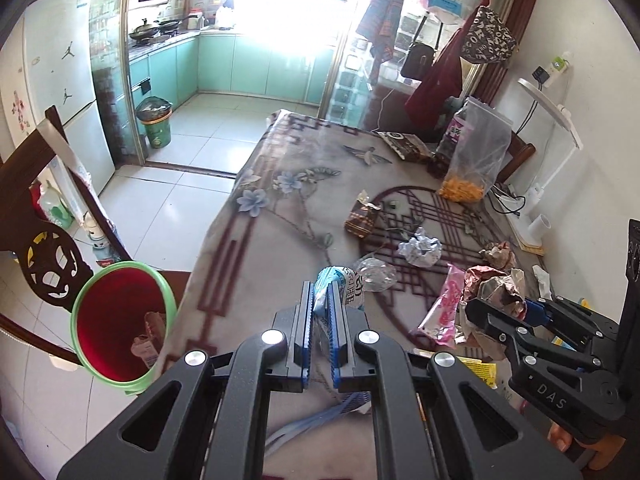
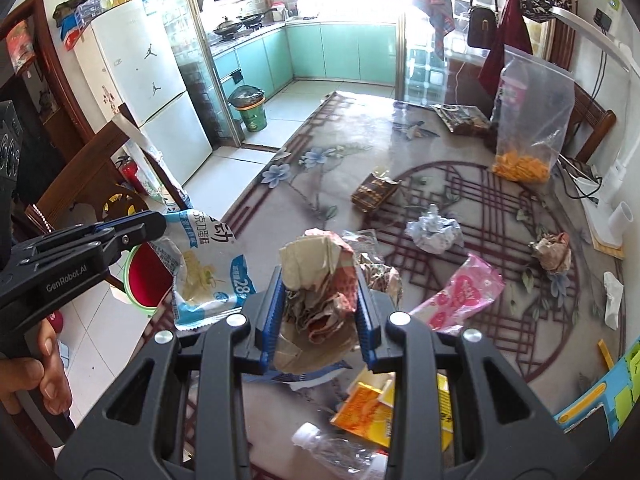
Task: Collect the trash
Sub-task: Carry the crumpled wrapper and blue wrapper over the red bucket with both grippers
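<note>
- Beside the desk, the red bin (green-rimmed) already holds 1 wrapper.
- Left claw pinches a blue-white packet; right claw clamps crumpled paper.
- Several wrappers remain on the desk.

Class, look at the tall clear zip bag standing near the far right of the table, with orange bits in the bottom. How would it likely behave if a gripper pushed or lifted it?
The clear zip bag is thin film, mostly empty above, so it would probably crumple rather than resist. Its orange pieces sit low; a push up high would likely just fold it. It looks light.
</note>
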Demonstrator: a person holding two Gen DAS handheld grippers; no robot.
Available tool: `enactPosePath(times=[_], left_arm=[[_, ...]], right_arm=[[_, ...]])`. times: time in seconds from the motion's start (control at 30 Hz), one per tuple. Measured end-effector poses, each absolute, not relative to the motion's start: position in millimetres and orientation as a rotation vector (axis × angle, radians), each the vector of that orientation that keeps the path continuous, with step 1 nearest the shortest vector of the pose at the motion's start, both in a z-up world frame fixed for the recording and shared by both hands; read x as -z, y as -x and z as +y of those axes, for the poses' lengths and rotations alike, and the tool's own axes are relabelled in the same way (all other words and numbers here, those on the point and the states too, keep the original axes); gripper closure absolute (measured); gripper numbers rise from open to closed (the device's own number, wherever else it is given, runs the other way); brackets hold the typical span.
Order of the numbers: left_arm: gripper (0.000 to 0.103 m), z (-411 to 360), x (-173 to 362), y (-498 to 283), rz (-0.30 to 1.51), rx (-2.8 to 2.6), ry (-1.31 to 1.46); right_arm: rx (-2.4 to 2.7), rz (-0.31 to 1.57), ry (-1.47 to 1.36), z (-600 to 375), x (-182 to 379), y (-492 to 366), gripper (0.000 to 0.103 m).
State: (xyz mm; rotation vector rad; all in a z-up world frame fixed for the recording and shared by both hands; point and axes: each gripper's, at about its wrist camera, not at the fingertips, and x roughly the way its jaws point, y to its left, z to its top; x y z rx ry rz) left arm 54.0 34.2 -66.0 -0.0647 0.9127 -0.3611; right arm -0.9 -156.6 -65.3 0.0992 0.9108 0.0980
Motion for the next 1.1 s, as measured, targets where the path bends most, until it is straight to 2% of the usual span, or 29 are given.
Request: enactPosePath(times=[0.53, 1.1], left_arm=[[0.099, 122, 67, -77, 0.901, 0.287, 0.073], [0.099, 235, 92, -105, 0.941, 0.151, 0.122]], right_arm=[[-0.119, 0.890, 0.011, -60, 59, -25, 0.071], [-0.249, 0.927, 0.027, 42, 71, -64, 0.071]])
